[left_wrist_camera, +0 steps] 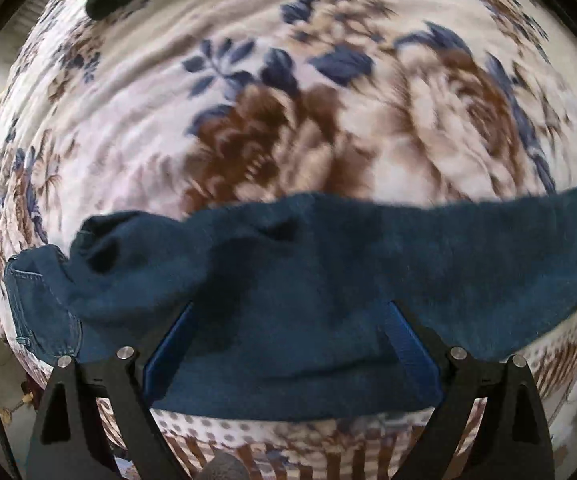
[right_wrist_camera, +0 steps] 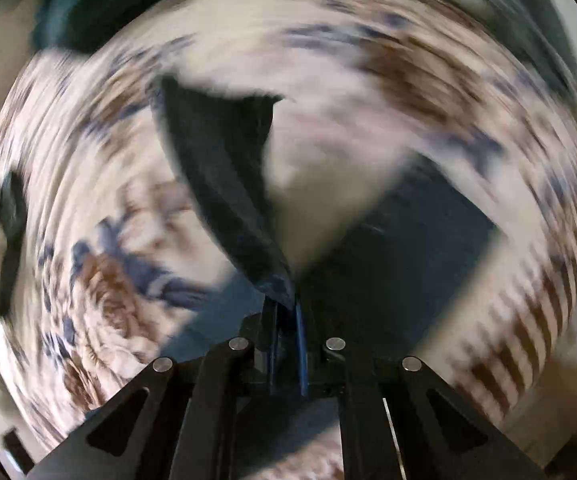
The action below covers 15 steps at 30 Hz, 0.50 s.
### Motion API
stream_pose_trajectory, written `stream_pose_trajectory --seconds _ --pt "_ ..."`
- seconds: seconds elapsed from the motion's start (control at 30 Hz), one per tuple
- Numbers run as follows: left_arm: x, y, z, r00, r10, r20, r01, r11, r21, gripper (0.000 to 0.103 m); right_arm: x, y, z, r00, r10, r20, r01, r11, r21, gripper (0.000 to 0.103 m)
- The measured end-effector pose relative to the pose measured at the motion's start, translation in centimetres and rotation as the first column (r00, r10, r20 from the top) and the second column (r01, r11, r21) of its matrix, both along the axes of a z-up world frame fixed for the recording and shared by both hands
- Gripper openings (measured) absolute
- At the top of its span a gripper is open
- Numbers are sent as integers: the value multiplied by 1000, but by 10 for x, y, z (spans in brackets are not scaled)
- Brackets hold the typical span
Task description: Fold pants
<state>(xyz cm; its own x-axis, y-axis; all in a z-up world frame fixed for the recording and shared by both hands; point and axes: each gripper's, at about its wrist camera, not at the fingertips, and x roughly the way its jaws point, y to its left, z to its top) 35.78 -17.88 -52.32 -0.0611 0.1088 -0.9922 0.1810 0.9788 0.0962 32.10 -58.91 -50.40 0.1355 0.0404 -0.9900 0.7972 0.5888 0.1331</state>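
While the left wrist view shows the left gripper (left_wrist_camera: 292, 344) with fingers spread over the dark blue pants (left_wrist_camera: 288, 280) on the floral blanket (left_wrist_camera: 248, 80), unpinched cloth could slump; open blanket ahead, bed edge at left. In the blurred right wrist view, the right gripper (right_wrist_camera: 287, 312) pinches a pants fold; a fast swing could slip it.

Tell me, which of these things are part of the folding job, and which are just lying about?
Part of the job:
- blue pants
- left gripper, open over the pants
- right gripper, shut on the pants

Lying about:
- flowered blanket underneath
- dark cloth at the far edge
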Motion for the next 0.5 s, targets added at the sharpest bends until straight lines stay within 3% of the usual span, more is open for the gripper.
stream_pose_trajectory --seconds 0.1,0.2,0.23,0.33,0.5 --pt "-11 -6 -8 1000 -13 -16 13 1000 -3 94 -69 -29 -34 992 -125 -27 127 986 111 10" --pt "-17 -10 -14 1000 -7 -29 7 1000 -8 94 -103 -50 -62 975 -220 -32 222 952 212 11" --pt "-21 -13 -18 1000 -7 -25 7 1000 -7 94 -111 -52 -63 971 -239 -18 237 948 214 19" --pt "-24 -19 -22 1000 -10 -18 10 1000 -6 94 -121 -61 -54 953 -300 49 286 940 186 46" --pt "-23 -36 -21 1000 -10 -9 10 1000 -1 94 -113 -76 -73 950 -312 27 299 929 217 46"
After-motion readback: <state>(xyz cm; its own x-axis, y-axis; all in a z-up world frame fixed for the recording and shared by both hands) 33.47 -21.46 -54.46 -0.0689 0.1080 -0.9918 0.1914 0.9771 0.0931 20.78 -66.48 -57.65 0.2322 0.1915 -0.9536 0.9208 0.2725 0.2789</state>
